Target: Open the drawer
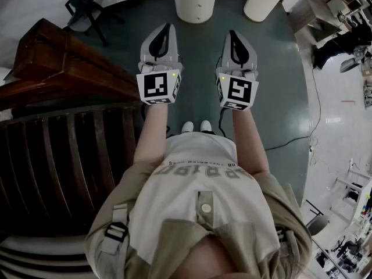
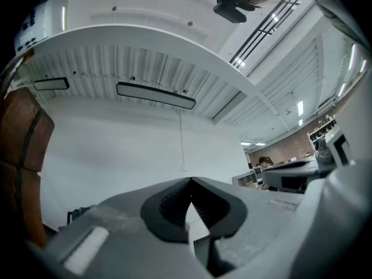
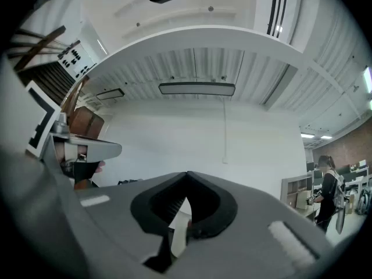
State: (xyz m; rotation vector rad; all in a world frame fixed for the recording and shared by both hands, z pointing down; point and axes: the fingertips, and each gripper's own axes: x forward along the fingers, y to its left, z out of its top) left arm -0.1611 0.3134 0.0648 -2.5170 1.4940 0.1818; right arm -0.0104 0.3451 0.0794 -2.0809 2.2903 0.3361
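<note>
Person's beige shirt point(image 1: 197, 214) fills the bottom of the head view, w/ both forearms stretched fwd over a dark green floor point(image 1: 273, 97). Dark wooden cabinet point(image 1: 64, 132) takes up the left side, slatted top and a reddish-brown edge; it also shows as a brown block at the left edge of the left gripper view point(image 2: 20, 156). Drawer: no front or handle can be picked out in any view, so can't tell where on the cabinet it sits. Two white round pillars point(image 1: 195, 2) stand at the top, ahead of the grippers.

Left gripper point(image 1: 167, 28) is held in the air over the floor, just right of the cabinet's corner, not touching it. Its own view shows the jaws fully together at the tips point(image 2: 190, 180), nothing btwn them, only a white wall beyond. Right gripper point(image 1: 231, 34) is level w/ it, side by side, a narrow gap apart, well clear of the cabinet. Jaws also shut tip to tip point(image 3: 187, 173), empty. Both point a bit upward.

Marker cubes point(image 1: 158, 87) sit at the wrist end of each gripper. White shoes point(image 1: 196, 127) peek out btwn the arms; a thin black cable point(image 1: 285, 141) trails over the floor at right.
</note>
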